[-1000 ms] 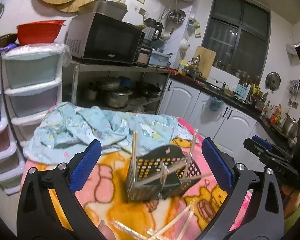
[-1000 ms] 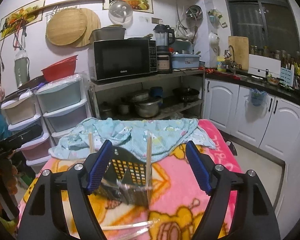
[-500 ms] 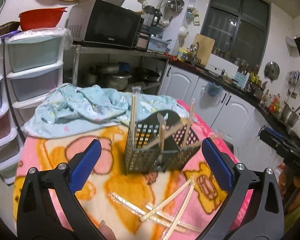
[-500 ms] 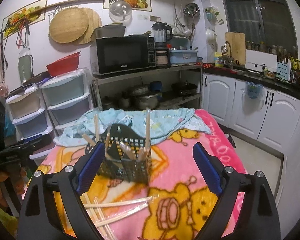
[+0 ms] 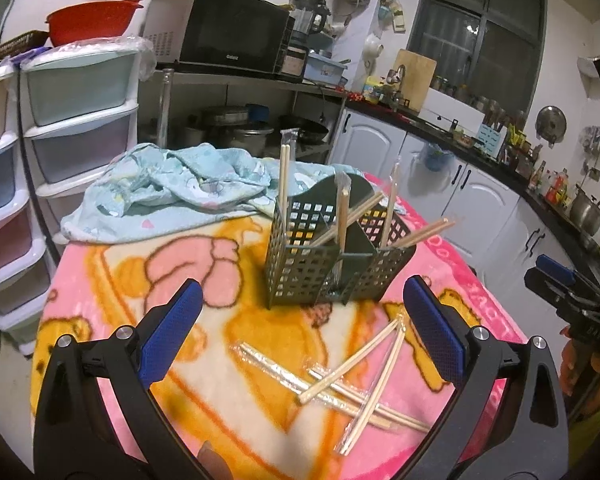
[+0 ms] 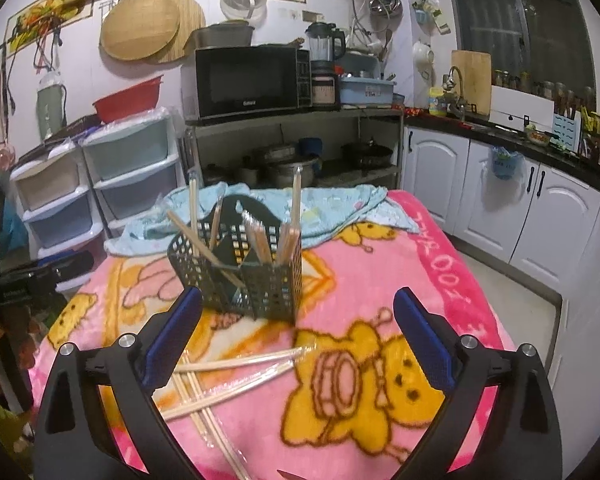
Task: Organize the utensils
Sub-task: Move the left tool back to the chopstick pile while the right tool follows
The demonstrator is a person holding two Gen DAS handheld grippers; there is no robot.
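Observation:
A dark green perforated utensil holder (image 5: 332,256) stands on a pink cartoon blanket (image 5: 140,280), with several wrapped chopstick pairs standing in its compartments. It also shows in the right wrist view (image 6: 240,268). Several more wrapped chopsticks (image 5: 360,376) lie loose on the blanket in front of it, also in the right wrist view (image 6: 228,376). My left gripper (image 5: 300,328) is open and empty, above the loose chopsticks. My right gripper (image 6: 296,332) is open and empty, just short of the holder.
A light blue cloth (image 5: 172,188) lies bunched behind the holder. Plastic drawer units (image 5: 76,120) stand at the left, a shelf with a microwave (image 5: 228,28) behind, and white cabinets (image 6: 500,200) at the right.
Both grippers have pulled back and up from the holder, so it looks smaller and the loose chopsticks on the blanket have come into view. Both stay open.

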